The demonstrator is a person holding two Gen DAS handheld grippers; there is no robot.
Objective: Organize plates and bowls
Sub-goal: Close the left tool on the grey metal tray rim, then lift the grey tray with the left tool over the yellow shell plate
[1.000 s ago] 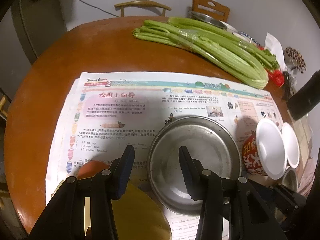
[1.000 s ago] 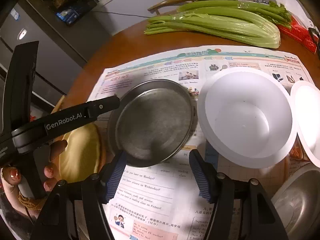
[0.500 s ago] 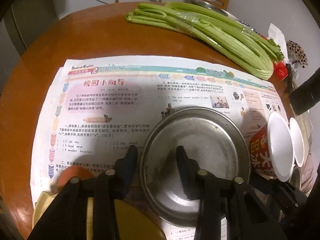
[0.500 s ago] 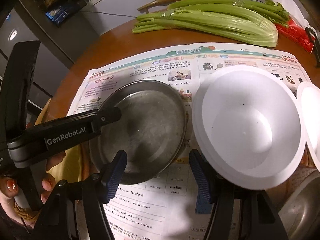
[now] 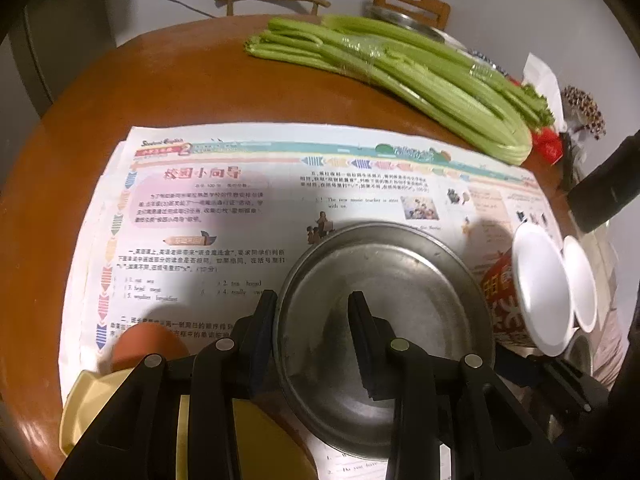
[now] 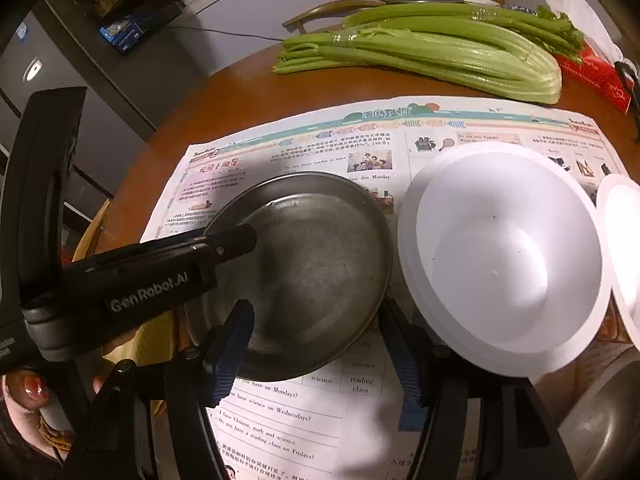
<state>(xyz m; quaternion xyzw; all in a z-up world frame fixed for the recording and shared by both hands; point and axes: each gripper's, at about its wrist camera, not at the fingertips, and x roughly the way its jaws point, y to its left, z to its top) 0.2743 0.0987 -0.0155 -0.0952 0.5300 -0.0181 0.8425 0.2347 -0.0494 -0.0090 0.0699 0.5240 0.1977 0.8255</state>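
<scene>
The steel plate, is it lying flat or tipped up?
Tipped: the steel plate has its left edge raised off the newspaper, with the left gripper clamping that rim.

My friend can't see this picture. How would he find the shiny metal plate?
Find the big newspaper spread over the round wooden table. Near its front edge, left of the white bowl, lies the metal plate, with the left gripper clamped on its rim. It is the only grey, shallow, shiny dish there.

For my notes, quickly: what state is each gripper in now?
Left gripper: closed on the metal plate rim.
Right gripper: open, holding nothing.
</scene>
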